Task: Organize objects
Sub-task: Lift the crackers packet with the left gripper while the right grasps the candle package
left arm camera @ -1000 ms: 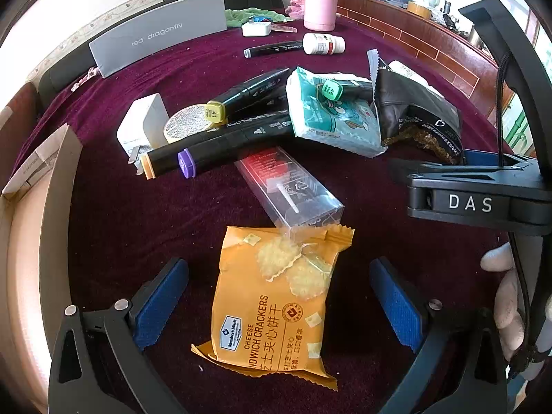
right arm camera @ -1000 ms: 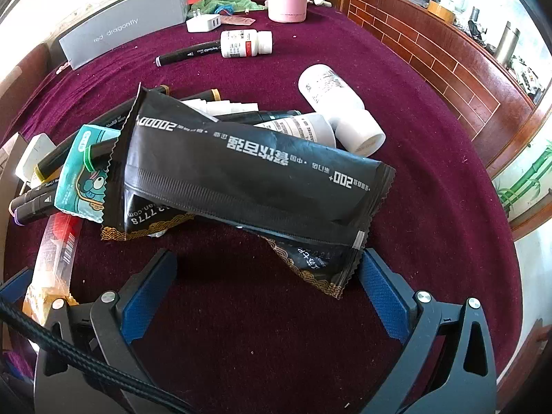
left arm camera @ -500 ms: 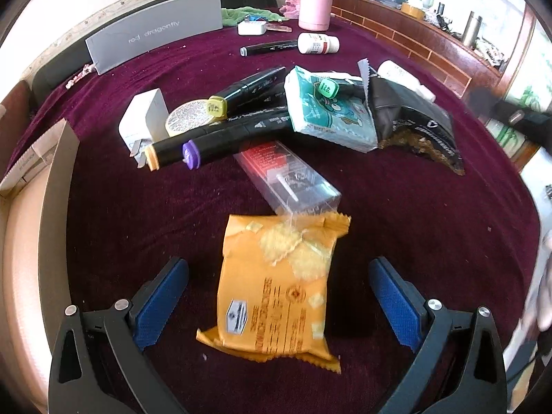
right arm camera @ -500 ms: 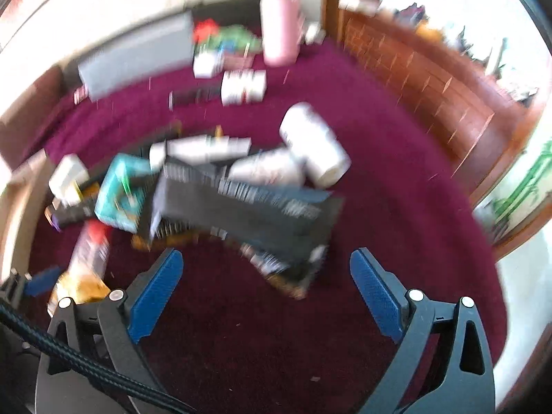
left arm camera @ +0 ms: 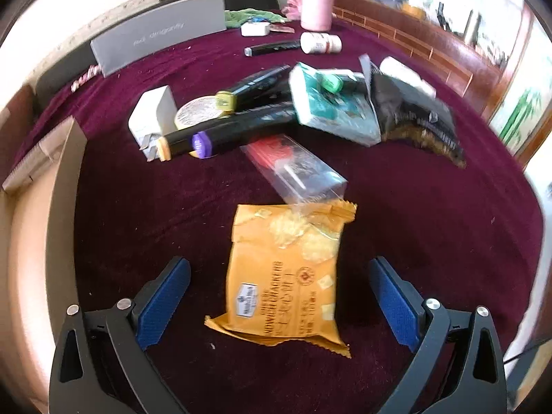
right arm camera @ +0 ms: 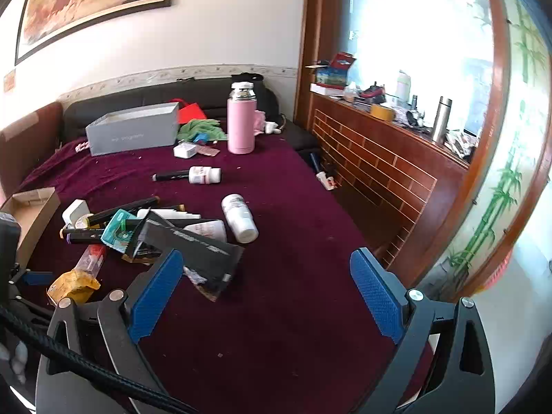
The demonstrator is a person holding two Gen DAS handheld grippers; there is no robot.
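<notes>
Now right gripper [right arm camera: 265, 293] higher, farther back.

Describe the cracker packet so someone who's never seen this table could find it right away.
On the dark red cloth, look at the near end of the pile of clutter, just in front of the clear plastic box. The cracker packet lies flat there, between the open left gripper's fingers. It is the only orange-yellow wrapper, printed with crackers.

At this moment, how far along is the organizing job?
Hardly begun. Nothing looks sorted: the cardboard box shows nothing inside where visible. In hand: the left gripper, jaws just closing, brackets the orange cracker packet without touching it. The right gripper is open, holding nothing. Left: markers, black pouch, white bottles.
</notes>
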